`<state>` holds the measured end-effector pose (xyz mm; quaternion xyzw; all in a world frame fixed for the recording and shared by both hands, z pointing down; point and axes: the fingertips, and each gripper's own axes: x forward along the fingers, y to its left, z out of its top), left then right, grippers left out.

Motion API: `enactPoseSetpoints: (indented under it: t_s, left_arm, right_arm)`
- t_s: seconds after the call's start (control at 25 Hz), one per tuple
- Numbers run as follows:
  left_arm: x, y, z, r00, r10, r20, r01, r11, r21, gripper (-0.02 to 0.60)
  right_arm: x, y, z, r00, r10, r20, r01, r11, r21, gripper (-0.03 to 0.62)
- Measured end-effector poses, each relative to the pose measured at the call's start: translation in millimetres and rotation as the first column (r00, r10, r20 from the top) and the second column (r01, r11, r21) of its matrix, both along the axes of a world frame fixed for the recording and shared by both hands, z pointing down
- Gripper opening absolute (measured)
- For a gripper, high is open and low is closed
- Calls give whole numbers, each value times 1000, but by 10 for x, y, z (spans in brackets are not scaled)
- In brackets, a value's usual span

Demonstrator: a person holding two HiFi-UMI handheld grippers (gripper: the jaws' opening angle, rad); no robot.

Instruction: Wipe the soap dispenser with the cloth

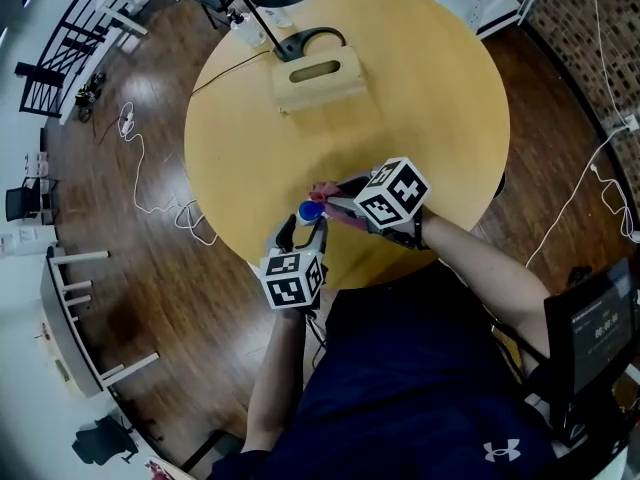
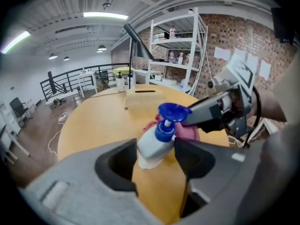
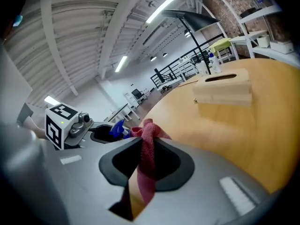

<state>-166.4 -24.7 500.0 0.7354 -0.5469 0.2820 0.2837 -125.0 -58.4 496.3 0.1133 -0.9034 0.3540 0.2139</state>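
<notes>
A white soap dispenser (image 2: pixel 151 146) with a blue pump (image 2: pixel 172 111) leans to the right between the jaws of my left gripper (image 2: pixel 157 150), which is shut on its body. In the head view the dispenser (image 1: pixel 311 211) is over the near edge of the round wooden table (image 1: pixel 440 98), with the left gripper (image 1: pixel 303 230) just below it. My right gripper (image 3: pixel 146 142) is shut on a red cloth (image 3: pixel 147 153). The bunched cloth (image 2: pixel 188 131) touches the dispenser's right side just below the pump. The right gripper (image 1: pixel 335 200) reaches in from the right.
A pale wooden box with a slot (image 1: pixel 320 78) lies at the table's far side, next to a black lamp base (image 1: pixel 305 43). Cables trail over the wooden floor (image 1: pixel 150 198) on the left. White shelving (image 2: pixel 180 50) stands beyond the table.
</notes>
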Motion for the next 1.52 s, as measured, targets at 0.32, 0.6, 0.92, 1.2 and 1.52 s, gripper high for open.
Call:
enactPoseSetpoints:
  t_s: [0.32,0.6,0.92,1.2,1.52]
  left_arm:
    - [-61,-19,68,995,103,-12,-103,995,-7,245]
    - [-116,-126,44,976,216,23,-216,976,-24,236]
    - [71,-111,-109,967,-172,-190,174,985,-7,249]
    - [-51,-229,13,993,-95,-70,98,994,40,235]
    - [95,-162,-27,999,0,-32,1,999,35,214]
  right_arm:
    - [236,-265,-36,995,95,-25,-95,995,26,72]
    - [-47,-86,48,997,-27,-70,30,999,34,72]
    - [51,-3,84,991,96,-90,-96,995,-1,71]
    - [358,-82,279,964,121,-238,-107,992,74,72]
    - [-24,-83,-7,998,-26,-64,28,999,37,72]
